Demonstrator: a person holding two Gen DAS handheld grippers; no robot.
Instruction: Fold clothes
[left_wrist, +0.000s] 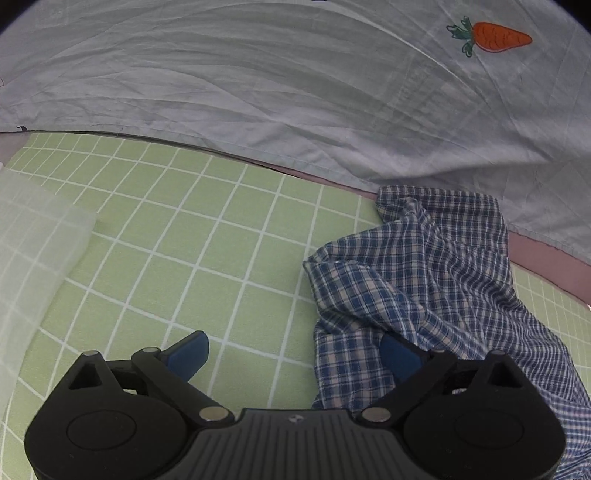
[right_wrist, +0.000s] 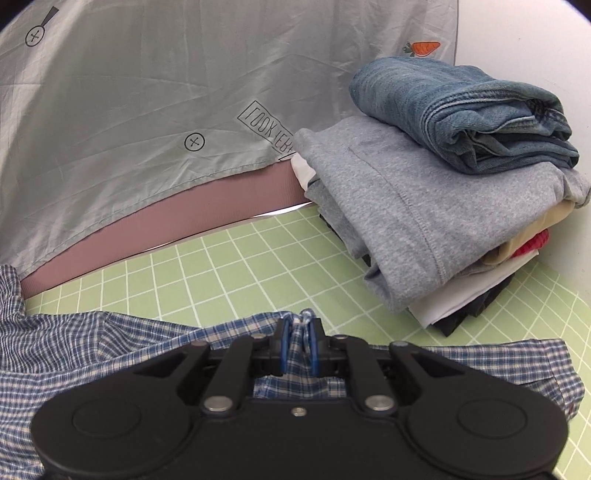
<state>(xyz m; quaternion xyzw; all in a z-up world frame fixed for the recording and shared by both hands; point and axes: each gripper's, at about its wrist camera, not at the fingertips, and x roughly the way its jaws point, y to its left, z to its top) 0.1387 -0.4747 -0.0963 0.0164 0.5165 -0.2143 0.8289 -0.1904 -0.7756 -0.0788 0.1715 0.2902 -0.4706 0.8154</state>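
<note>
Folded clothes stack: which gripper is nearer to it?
Right. The right gripper, shut on the plaid shirt, sits just before the stack; the open left gripper shows no stack.

Grey sheet (right_wrist: 129, 110) carries boxed print (right_wrist: 266, 127), upside down, reading roughly "LOOK YER…"; rest hidden behind clothes pile (right_wrist: 424, 206). Left of box, nearer sheet hem: circled cross sign (right_wrist: 194, 141). Far upper left of box: second circled cross (right_wrist: 35, 36) with handle-like mark. No other readable text in either view.
</note>
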